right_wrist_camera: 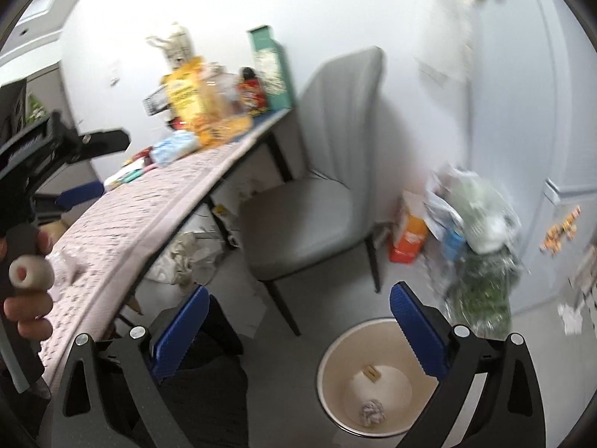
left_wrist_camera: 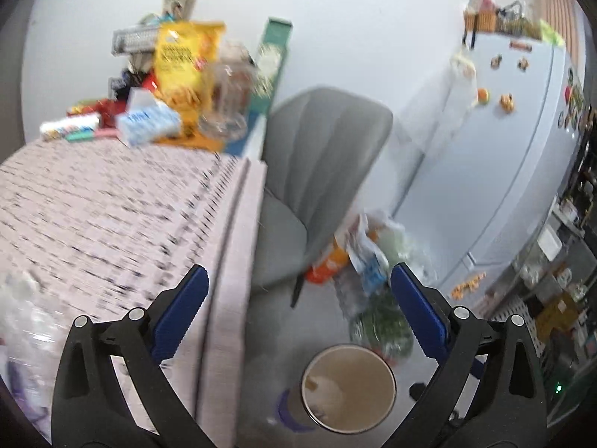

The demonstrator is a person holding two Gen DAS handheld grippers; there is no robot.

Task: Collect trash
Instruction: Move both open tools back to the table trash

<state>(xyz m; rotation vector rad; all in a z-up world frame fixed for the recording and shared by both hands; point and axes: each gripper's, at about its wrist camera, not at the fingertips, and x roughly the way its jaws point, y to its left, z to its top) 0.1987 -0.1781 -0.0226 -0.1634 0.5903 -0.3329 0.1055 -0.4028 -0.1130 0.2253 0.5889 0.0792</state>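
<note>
- The desk (right_wrist_camera: 156, 201) carries a pink patterned cloth; its far end, at 11 o'clock in both views, holds a yellow snack bag (left_wrist_camera: 184, 63), a teal box (left_wrist_camera: 274, 56) and a tissue pack (left_wrist_camera: 149, 121).
- A grey chair (right_wrist_camera: 317, 186) stands at the desk's end, at 12 o'clock in the right wrist view.
- Bagged clutter (right_wrist_camera: 474, 231) and an orange carton (right_wrist_camera: 408, 240) sit on the floor beside the chair, at 2 o'clock.
- The waste bin (right_wrist_camera: 332, 380) stands on the floor at 6 o'clock, open-topped. A crumpled paper ball (right_wrist_camera: 371, 412) lies on its bottom.
- A white fridge (left_wrist_camera: 503, 149) with magnets fills the 2 o'clock sector of the left wrist view.
- The left claw (left_wrist_camera: 298, 313) is released: jaws spread wide, nothing between them, above the bin (left_wrist_camera: 349, 388) and the desk edge.
- The right claw (right_wrist_camera: 298, 328) is released: jaws spread wide, empty, tilted down over the bin.
- A hand (right_wrist_camera: 28, 298) grips the left tool's handle at 9 o'clock in the right wrist view.
</note>
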